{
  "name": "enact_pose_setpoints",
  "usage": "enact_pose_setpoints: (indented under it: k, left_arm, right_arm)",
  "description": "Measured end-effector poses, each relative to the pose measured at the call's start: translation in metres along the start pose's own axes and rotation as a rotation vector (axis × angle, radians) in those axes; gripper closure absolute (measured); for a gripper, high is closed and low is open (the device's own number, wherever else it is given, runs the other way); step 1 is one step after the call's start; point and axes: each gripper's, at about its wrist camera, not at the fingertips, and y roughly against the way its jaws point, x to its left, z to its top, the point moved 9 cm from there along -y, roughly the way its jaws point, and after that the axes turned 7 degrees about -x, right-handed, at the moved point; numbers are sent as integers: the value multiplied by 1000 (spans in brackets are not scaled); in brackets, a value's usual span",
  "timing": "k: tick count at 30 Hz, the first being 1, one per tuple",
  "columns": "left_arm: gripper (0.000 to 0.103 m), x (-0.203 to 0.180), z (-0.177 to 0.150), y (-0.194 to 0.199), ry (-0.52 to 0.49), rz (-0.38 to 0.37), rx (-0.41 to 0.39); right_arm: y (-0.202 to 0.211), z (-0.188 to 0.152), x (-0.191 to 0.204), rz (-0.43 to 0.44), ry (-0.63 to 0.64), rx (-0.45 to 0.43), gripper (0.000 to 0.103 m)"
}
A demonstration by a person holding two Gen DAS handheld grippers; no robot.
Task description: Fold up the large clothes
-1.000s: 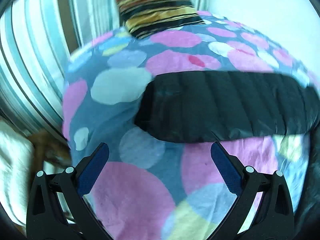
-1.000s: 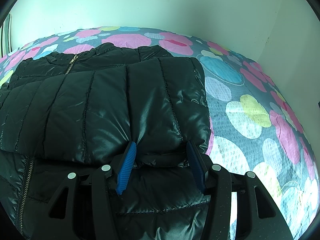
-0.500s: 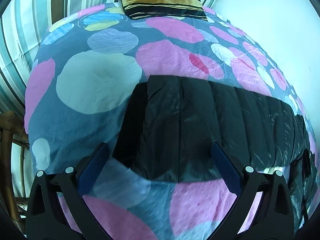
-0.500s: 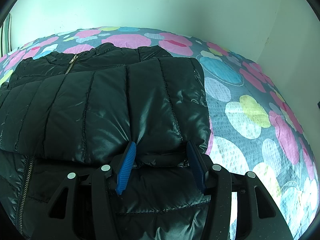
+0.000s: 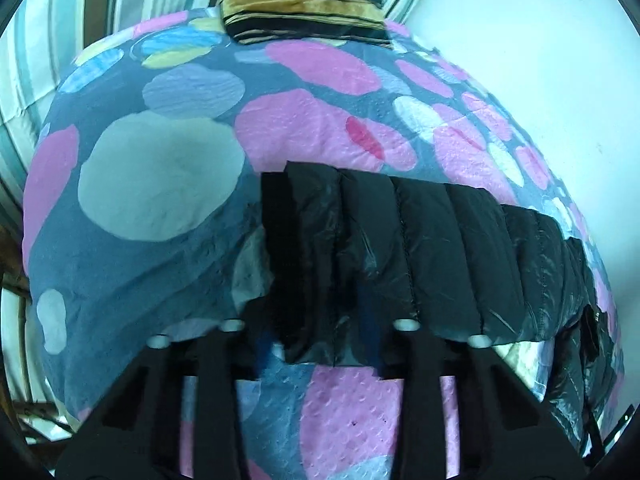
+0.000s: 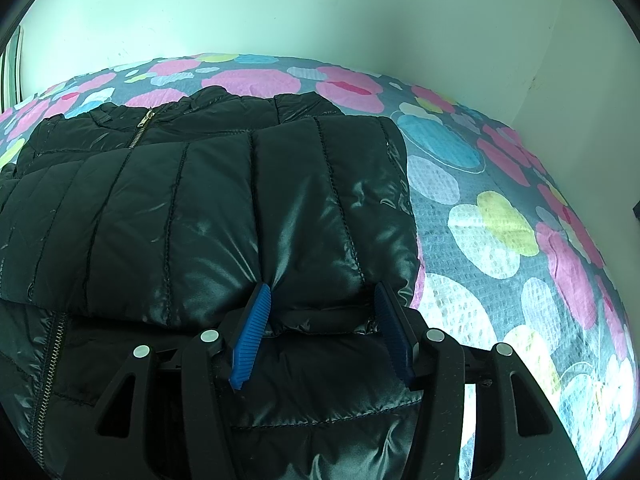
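A black quilted puffer jacket (image 6: 200,208) lies on a bed, one part folded across its zipped front. My right gripper (image 6: 322,312) is shut on the near edge of that folded part, and the fabric puckers between its blue pads (image 6: 254,328). In the left wrist view one sleeve (image 5: 420,248) stretches out over the spotted bedsheet (image 5: 160,184). My left gripper (image 5: 320,344) is at the sleeve's end, its jaws closing, with the bunched cuff pinched between them. The dark fabric mostly hides the left gripper's pads.
A striped yellow and black cushion (image 5: 304,0) sits at the head of the bed. A striped curtain (image 5: 48,60) hangs to the left, over the bed's edge. A white wall (image 6: 320,8) runs along the far side. Bare sheet (image 6: 500,232) lies right of the jacket.
My left gripper came forward and down over the sleeve end, and its wide jaws drew in around the cuff. The right gripper and the folded jacket have not moved.
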Motion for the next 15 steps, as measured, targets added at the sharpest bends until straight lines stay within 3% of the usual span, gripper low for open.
enact_pose_setpoints:
  k: [2, 8, 15]
  left_arm:
    - [91, -2, 4, 5, -4, -23, -13]
    - [93, -40, 12, 26, -64, -97, -49]
    - [93, -160, 15, 53, -225, -266, -94]
  right_arm:
    - [0, 0, 0, 0, 0, 0, 49]
    - [0, 0, 0, 1, -2, -2, 49]
    - [1, 0, 0, 2, -4, -3, 49]
